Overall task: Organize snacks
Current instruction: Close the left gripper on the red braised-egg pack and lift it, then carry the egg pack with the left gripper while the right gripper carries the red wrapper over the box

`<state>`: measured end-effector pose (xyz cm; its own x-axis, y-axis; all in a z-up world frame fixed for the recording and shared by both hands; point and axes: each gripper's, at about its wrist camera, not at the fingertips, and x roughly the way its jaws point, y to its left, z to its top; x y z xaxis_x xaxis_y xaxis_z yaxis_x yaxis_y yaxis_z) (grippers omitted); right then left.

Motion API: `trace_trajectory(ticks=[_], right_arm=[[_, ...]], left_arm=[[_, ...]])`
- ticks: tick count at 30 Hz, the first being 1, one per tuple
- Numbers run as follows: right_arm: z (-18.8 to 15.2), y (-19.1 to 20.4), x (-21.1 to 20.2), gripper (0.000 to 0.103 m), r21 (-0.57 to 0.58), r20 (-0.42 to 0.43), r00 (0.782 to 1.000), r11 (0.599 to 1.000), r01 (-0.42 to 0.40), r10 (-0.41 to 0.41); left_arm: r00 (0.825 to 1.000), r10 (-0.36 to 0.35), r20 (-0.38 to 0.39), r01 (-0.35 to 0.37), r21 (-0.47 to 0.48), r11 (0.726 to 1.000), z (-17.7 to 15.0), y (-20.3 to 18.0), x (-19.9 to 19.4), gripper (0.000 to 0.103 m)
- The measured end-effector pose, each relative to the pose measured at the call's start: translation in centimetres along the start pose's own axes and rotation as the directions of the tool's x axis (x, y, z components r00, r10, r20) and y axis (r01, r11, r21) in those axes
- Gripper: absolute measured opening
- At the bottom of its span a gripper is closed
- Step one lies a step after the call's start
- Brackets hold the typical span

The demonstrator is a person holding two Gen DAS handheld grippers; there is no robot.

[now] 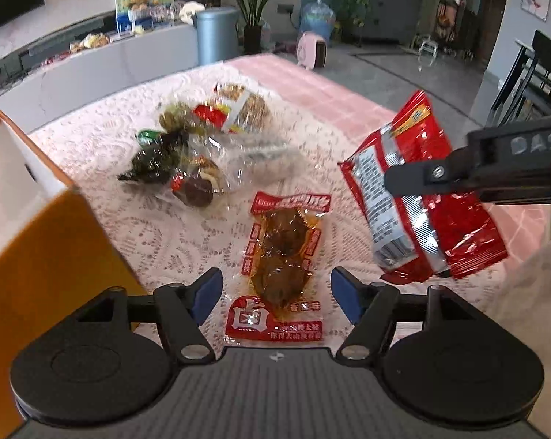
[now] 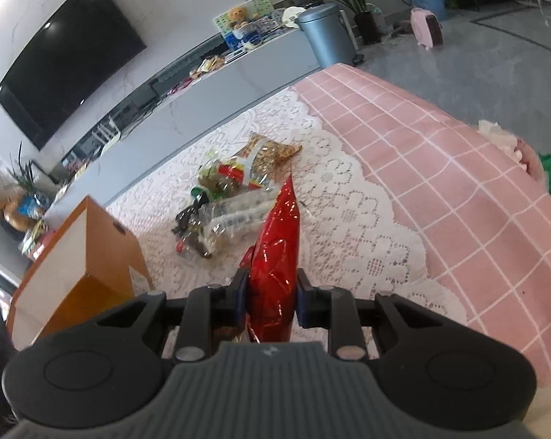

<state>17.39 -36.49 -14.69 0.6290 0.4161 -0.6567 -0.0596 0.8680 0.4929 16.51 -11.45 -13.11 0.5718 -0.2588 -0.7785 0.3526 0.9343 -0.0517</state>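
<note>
Your left gripper [image 1: 277, 298] is sitting with jaws spread, nothing gripped, straddling the braised-snack pouch [image 1: 280, 267] lying flat on the lace cloth [image 1: 147, 241]. Your right gripper [image 2: 270, 298] is clamping the red foil bag [image 2: 277, 256], holding it above the cloth. Beyond, the clear-wrapped snack pile [image 1: 202, 153] is lying beside the orange box [image 1: 37, 226].

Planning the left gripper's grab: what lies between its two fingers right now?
In the left wrist view, the clear red-printed snack pouch lies on the lace cloth between the open left gripper's fingers, untouched.

Grey floor [image 2: 494, 55], wall-mounted television [image 2: 70, 58], low grey cabinet [image 2: 238, 80].
</note>
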Motion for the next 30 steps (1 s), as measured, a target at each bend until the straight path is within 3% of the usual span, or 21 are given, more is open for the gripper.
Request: trace_trajectory(ticks=[8, 14, 22, 30], right_arm=[[0.5, -1.2, 1.8, 0.023, 0.061, -0.037, 0.999, 0.998, -0.030, 0.032], [0.6, -1.4, 2.4, 0.023, 0.072, -0.061, 0.997, 0.997, -0.033, 0.037], [0.5, -1.2, 2.6, 0.023, 0.062, -0.071, 0.997, 0.998, -0.019, 0.023], [0.5, -1.3, 1.8, 0.023, 0.065, -0.027, 1.000, 0.998, -0.007, 0.009]], left_arm=[[1.000, -0.016, -0.024, 0.015, -0.017, 1.000, 0.2, 0.0, 2.2, 0.080], [1.000, 0.024, -0.003, -0.023, 0.069, 0.997, -0.2, -1.1, 2.2, 0.073], [0.999, 0.032, 0.007, -0.032, 0.043, 0.999, -0.1, -0.9, 1.8, 0.069], [0.999, 0.022, 0.049, -0.022, -0.001, 1.000, 0.0, -1.0, -0.2, 0.068]])
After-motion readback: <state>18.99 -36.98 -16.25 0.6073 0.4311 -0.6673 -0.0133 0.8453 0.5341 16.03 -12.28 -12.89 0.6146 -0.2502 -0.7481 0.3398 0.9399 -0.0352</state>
